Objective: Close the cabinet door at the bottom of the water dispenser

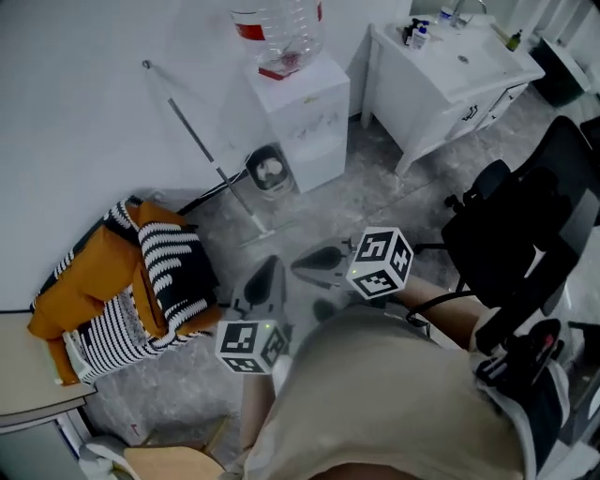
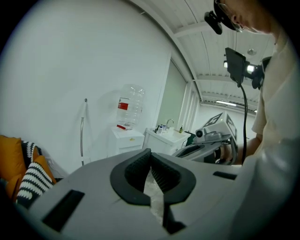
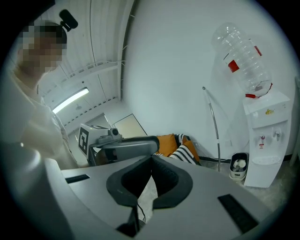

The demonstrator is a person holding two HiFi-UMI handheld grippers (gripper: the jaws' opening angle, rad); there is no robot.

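The water dispenser [image 1: 302, 122] stands by the far wall, well apart from both tongs, so nothing of the task looks done. The left tongs [image 2: 150, 154] and right tongs [image 3: 151, 159] are both closed and empty. The bottom cabinet door [image 1: 319, 171] is untouched, and I cannot tell whether it is ajar.

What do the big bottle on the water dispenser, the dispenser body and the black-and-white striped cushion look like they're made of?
Bottle: clear plastic, it seems; see-through with ribbed walls.
Dispenser body: smooth white casing, likely plastic or painted metal; flat, even surface.
Striped cushion: soft knitted or woven fabric; it sags and folds.
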